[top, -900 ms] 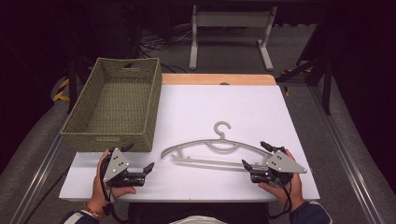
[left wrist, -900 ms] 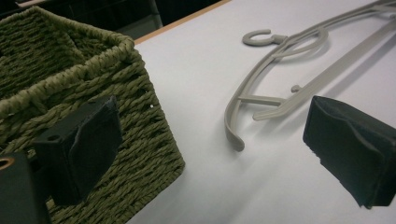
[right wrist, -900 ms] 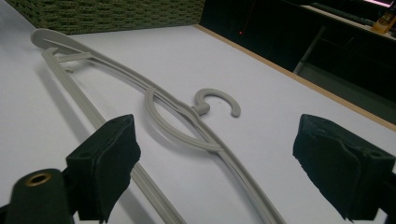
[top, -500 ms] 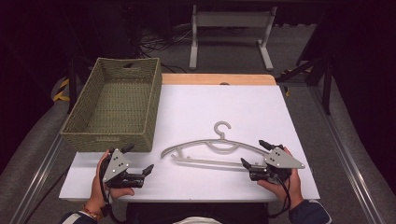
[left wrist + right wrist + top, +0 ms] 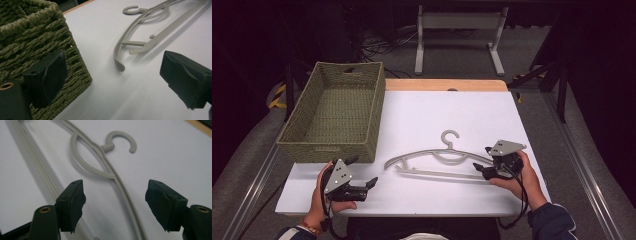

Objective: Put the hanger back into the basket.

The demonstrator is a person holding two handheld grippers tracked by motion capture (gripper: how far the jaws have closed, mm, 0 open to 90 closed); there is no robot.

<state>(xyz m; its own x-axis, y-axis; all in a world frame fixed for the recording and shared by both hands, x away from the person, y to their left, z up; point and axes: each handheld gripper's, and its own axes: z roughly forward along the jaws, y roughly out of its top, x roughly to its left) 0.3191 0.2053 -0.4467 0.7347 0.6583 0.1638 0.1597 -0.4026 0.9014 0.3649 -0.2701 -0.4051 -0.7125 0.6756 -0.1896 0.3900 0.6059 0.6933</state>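
A grey plastic hanger (image 5: 437, 173) lies flat on the white table (image 5: 437, 112), hook pointing away from me. My right gripper (image 5: 482, 159) sits at the hanger's right end with its jaws open. In the right gripper view the hanger's arm (image 5: 121, 185) runs between the jaws of the right gripper (image 5: 116, 188), and neither pad touches it. My left gripper (image 5: 362, 172) rests near the table's front left, open and holding nothing. In the left gripper view, the left gripper (image 5: 115, 63) has one jaw beside the basket's corner, and the hanger's left tip (image 5: 117, 58) lies ahead.
A green woven basket (image 5: 332, 146) stands at the table's left side, its near corner (image 5: 32, 37) close to my left gripper. A wooden strip (image 5: 444, 85) edges the far side. A white metal stand (image 5: 457, 15) and dark floor lie beyond.
My right gripper has crept slightly forward and left over the hanger's right end. The left gripper and the hanger have hardly moved.
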